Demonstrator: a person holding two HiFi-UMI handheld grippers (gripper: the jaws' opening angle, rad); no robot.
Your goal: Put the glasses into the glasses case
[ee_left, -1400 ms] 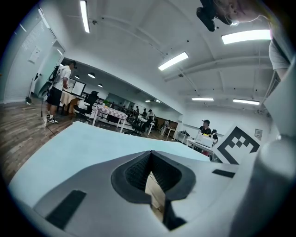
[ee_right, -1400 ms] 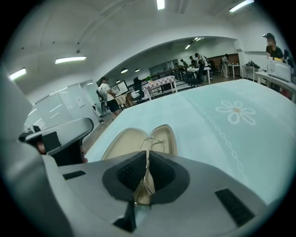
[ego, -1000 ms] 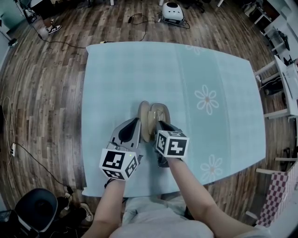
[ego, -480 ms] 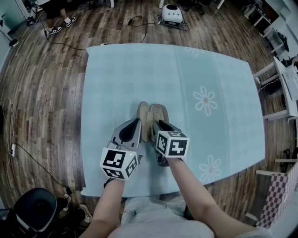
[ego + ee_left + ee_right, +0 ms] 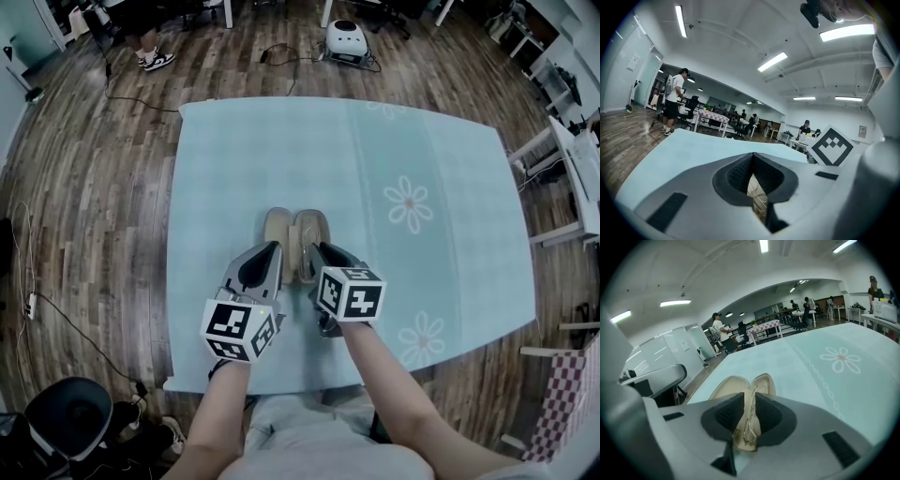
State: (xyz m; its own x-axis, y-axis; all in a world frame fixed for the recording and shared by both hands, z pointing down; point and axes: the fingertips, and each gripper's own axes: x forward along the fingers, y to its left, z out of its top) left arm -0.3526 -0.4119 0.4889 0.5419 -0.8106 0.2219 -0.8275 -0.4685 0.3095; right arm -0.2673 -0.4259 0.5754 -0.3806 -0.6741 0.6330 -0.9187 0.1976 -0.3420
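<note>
An open beige glasses case [image 5: 278,228] lies on the light blue tablecloth, also seen in the right gripper view as case [image 5: 725,386]. Thin wire glasses [image 5: 751,420] stand on edge over its right half, running between my right jaws. The right gripper [image 5: 322,251] is shut on the glasses just above the case. My left gripper [image 5: 275,249] has its tip at the case's near left half, jaws together at the tips. Through their slit the left gripper view shows beige case lining and wire [image 5: 758,194].
The table [image 5: 450,272] carries a blue cloth with white flower prints [image 5: 410,202]. Wooden floor surrounds it. A white device [image 5: 346,28] and cables lie beyond the far edge, and a dark chair [image 5: 70,422] stands at the near left. A person [image 5: 672,101] stands far off.
The head view has shifted, so the case sits slightly further left in it, and its left half looks wider. Both grippers keep their places at the case's near end.
</note>
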